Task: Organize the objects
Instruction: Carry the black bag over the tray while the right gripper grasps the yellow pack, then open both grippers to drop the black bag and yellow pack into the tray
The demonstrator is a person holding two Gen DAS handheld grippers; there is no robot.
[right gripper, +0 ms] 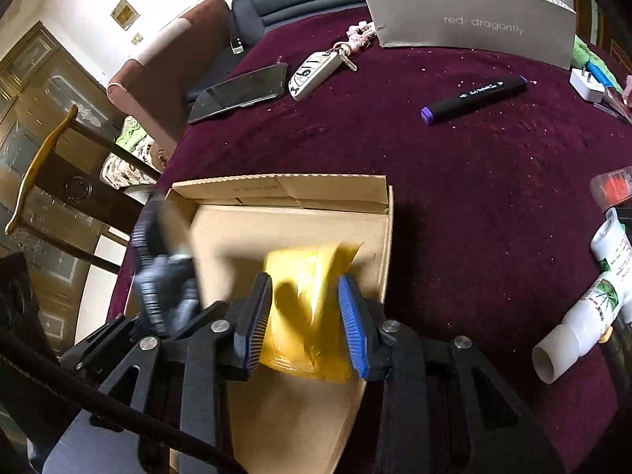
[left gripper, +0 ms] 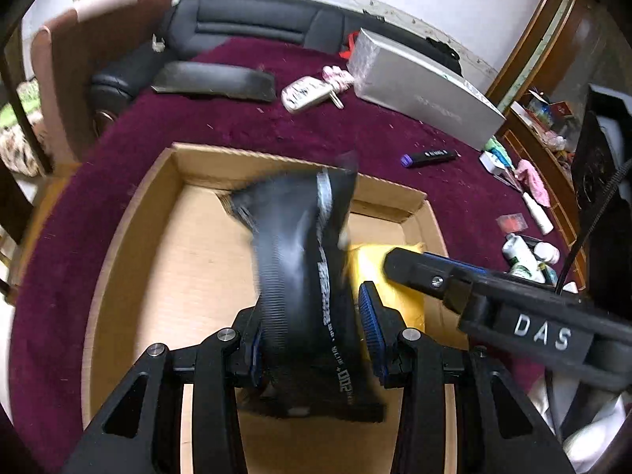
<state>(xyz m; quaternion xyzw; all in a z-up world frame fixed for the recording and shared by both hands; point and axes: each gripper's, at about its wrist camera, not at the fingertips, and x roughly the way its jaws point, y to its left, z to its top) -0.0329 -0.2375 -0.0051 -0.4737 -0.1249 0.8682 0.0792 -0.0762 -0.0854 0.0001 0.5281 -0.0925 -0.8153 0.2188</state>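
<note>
A shallow cardboard box (left gripper: 130,245) (right gripper: 300,193) sits on the maroon tablecloth. My left gripper (left gripper: 312,316) is over the box with a black pouch (left gripper: 300,260) between its fingers; the right pad stands slightly off it and the pouch is motion-blurred. It also shows blurred in the right wrist view (right gripper: 166,272). My right gripper (right gripper: 304,324) is open, its fingers either side of a yellow packet (right gripper: 308,296) lying in the box's right part. The yellow packet (left gripper: 399,296) and the right gripper's finger (left gripper: 434,276) show in the left wrist view.
On the cloth beyond the box lie a black phone (right gripper: 241,91), a white car key (right gripper: 312,75) with a pink charm, a black marker with a purple cap (right gripper: 474,98), and a grey shoe box (right gripper: 470,15). White bottles (right gripper: 584,308) lie at the right. Chairs stand at the left.
</note>
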